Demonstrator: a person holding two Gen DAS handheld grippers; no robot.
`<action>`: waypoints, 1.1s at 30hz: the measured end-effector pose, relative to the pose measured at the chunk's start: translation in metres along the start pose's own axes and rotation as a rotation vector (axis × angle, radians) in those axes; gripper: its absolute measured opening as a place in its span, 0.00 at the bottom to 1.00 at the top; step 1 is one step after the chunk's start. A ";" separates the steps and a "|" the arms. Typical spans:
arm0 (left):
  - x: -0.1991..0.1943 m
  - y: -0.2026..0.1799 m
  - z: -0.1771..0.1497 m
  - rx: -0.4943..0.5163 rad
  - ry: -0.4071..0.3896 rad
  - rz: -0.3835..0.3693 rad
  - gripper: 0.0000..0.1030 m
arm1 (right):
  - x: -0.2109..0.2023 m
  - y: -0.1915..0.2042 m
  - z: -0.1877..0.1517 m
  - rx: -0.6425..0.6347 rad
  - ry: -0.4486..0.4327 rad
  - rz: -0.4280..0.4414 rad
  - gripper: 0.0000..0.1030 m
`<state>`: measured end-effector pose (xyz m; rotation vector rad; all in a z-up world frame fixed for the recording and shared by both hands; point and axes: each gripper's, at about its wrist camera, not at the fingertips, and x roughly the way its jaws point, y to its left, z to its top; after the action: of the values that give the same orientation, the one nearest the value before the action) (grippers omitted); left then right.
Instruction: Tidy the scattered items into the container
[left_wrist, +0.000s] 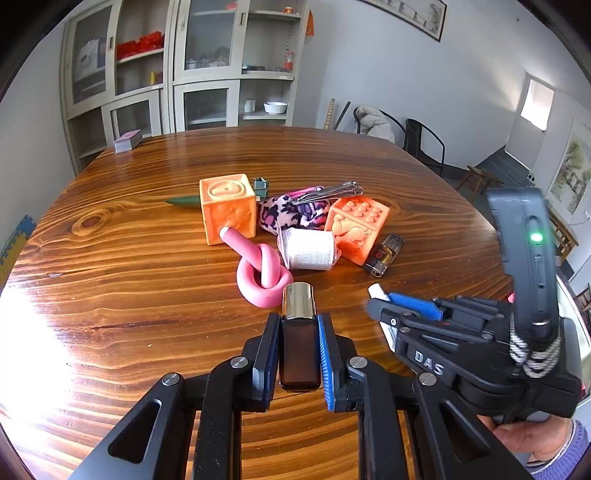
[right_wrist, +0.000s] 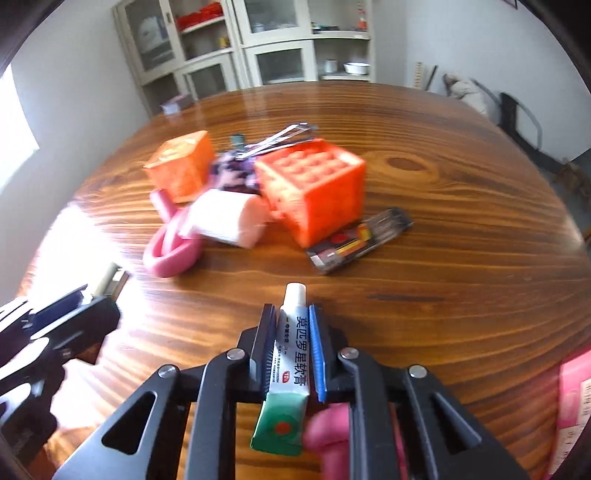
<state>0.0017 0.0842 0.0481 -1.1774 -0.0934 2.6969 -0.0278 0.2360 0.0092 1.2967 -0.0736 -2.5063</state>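
We hold a small dark brown glass bottle with a shiny gold cap (left_wrist: 299, 339) tight in our left claw (left_wrist: 298, 332), just above the round brown wooden tabletop (left_wrist: 147, 258). Our right claw (right_wrist: 293, 332) is squeezed on a little white tube of cream with a green end (right_wrist: 290, 365).

The other scattered things sit in a heap in the middle of the tabletop. There is an orange rubber block with a swirl on top (left_wrist: 228, 206) and an orange rubber block with bumps on top (left_wrist: 356, 229). A pink and black spotty cloth (left_wrist: 291, 216) lies between them, with a silver nail clipper (left_wrist: 327, 194) on it. A pink foam tube tied in a knot (left_wrist: 260, 273) touches a white roll of bandage (left_wrist: 308, 248). A dark see-through lighter (left_wrist: 384, 254) lies beside the bumpy block. We cannot clearly see the container.
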 end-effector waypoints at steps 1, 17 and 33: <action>-0.001 0.001 0.000 -0.003 -0.002 0.001 0.20 | -0.004 -0.003 0.000 0.015 -0.015 0.025 0.19; -0.010 -0.023 -0.004 0.006 -0.006 -0.093 0.20 | -0.108 -0.060 -0.018 0.278 -0.293 0.157 0.19; -0.029 -0.151 -0.008 0.171 -0.003 -0.245 0.20 | -0.249 -0.169 -0.111 0.436 -0.521 -0.123 0.19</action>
<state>0.0498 0.2259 0.0842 -1.0376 -0.0062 2.4396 0.1520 0.4820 0.1082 0.7520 -0.7093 -2.9811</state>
